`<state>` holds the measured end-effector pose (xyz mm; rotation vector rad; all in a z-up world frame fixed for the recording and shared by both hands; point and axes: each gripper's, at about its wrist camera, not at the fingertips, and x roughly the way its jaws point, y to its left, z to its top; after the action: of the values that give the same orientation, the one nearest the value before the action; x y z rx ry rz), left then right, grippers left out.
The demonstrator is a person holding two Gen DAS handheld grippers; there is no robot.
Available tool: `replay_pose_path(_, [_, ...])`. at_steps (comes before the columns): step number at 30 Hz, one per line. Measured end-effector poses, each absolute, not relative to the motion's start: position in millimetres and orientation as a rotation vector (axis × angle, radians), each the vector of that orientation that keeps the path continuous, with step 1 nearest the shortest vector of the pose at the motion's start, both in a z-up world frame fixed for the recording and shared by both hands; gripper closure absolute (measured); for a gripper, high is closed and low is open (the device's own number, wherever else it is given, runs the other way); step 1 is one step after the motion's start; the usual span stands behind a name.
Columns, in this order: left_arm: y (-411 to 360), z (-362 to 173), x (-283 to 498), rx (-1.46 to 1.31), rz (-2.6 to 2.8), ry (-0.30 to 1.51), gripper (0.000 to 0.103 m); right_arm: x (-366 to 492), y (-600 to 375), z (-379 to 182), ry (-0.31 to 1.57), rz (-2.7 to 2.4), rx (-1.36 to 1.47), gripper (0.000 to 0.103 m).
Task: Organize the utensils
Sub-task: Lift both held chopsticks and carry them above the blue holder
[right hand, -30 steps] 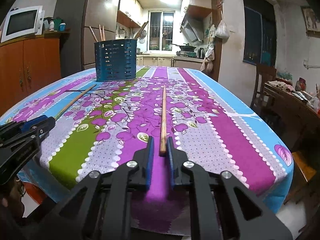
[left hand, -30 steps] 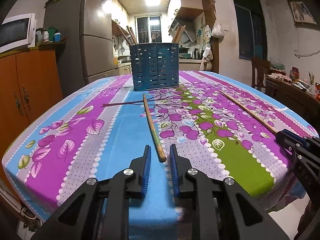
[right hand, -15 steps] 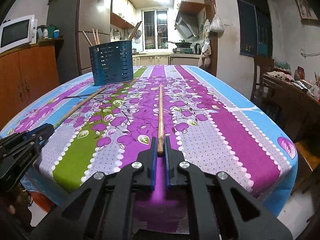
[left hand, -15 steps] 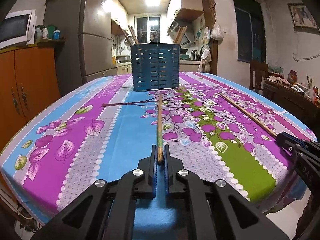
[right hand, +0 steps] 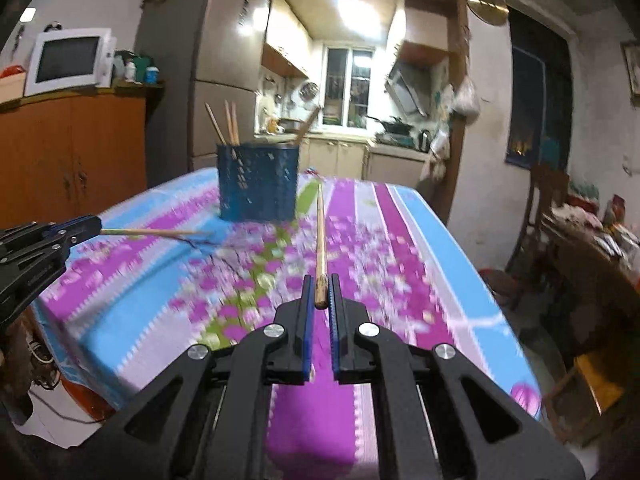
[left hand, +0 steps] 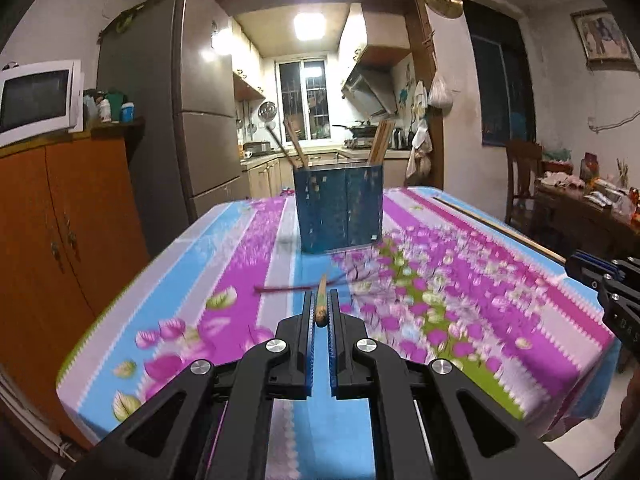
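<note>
Left wrist view: the left tool [left hand: 320, 311] has its two pads closed on the near end of a wooden chopstick [left hand: 321, 307], which points forward and looks much foreshortened, aimed at the blue utensil holder [left hand: 338, 207]. The holder stands upright on the table [left hand: 224, 264], straight ahead of the tool, with several sticks already leaning out of its top. Right of the holder, the right tool [left hand: 580, 266] enters at the frame edge with a second chopstick [left hand: 500, 226] running away from it towards the holder's far right side. The tablecloth is motion-blurred, so fine detail near the holder is hard to read.

Right wrist view: the right tool [right hand: 319, 295] is clamped on the butt of its own chopstick [right hand: 319, 236], whose tip reaches just right of the holder [right hand: 258, 184]. The left tool [right hand: 86, 226] shows at the left edge, its chopstick [right hand: 152, 232] lying roughly level and pointing at the holder's near side — both sticks appear raised off the cloth, though I cannot be sure.

Judging progress: some utensils are already stowed, and these two are gripped but not yet in the holder. No other loose utensil shows on the table, so dropping this pair in may be the last step.
</note>
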<state>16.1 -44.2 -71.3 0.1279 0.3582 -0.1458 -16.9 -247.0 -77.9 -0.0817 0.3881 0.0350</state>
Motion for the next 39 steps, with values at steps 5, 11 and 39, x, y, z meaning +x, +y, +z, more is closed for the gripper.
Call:
replay_pose_path(5, [-37, -43, 20, 0.105, -0.178, 0.362, 0.096, -7, -252, -52, 0.421, 0.068, -0.081, 0.098])
replay_pose_path(11, [-23, -6, 19, 0.099, -0.174, 0.298, 0.096, 5, -255, -31, 0.505, 0.117, -0.072, 0.098])
replay_pose_path(39, [-29, 76, 109, 0.038, -0.418, 0.472, 0.096, 96, -246, 64, 0.611, 0.324, -0.025, 0.098])
